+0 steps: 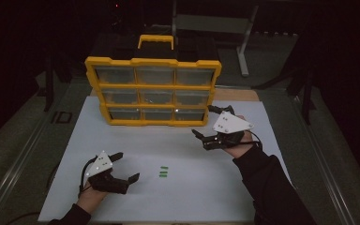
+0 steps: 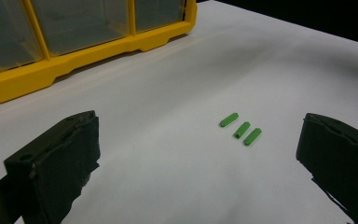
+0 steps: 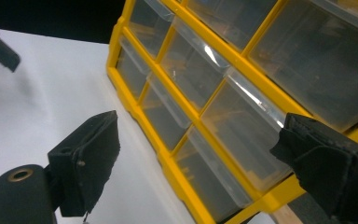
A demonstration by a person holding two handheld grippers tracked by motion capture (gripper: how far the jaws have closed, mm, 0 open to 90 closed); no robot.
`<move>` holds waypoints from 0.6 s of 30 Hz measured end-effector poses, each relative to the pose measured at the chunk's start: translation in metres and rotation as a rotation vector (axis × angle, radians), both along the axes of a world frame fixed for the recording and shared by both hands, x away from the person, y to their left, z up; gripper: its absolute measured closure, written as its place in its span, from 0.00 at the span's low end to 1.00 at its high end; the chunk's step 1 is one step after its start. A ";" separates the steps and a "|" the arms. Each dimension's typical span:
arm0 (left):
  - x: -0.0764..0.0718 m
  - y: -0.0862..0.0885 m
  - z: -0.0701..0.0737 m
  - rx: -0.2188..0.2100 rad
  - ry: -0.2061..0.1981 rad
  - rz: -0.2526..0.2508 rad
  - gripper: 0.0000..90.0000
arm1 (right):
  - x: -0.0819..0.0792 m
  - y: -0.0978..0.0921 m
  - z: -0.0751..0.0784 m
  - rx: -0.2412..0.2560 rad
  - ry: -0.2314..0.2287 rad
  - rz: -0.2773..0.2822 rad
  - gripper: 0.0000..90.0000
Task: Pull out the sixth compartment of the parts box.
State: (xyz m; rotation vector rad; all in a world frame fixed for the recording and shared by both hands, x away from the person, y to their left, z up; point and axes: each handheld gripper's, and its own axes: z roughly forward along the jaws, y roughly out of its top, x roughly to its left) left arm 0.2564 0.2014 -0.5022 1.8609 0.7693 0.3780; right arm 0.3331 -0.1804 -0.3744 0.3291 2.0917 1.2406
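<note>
A yellow organiser case [image 1: 153,89] with clear drawers stands upright at the back of the white mat [image 1: 178,154]. Three small green pegs [image 1: 163,172] lie side by side on the mat near the front; in the left gripper view these green pegs [image 2: 240,128] rest ahead between the jaws. My left gripper [image 1: 125,166] is open, low at the front left, left of the pegs. My right gripper [image 1: 205,127] is open beside the case's lower right corner. In the right gripper view, the clear drawers [image 3: 200,102] loom close between its jaws.
The mat's edges meet a dark table surround. A metal stand [image 1: 243,42] rises behind the case at the back right. A wooden strip [image 1: 236,95] shows behind the mat on the right.
</note>
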 end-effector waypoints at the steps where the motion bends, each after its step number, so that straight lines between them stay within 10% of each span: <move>1: 0.000 0.000 0.000 -0.001 0.000 0.000 0.00 | 0.002 0.002 0.001 0.001 -0.001 0.002 0.14; 18: 0.000 0.000 0.000 -0.001 0.000 -0.004 0.00 | 0.036 0.030 0.011 -0.048 -0.036 0.026 0.15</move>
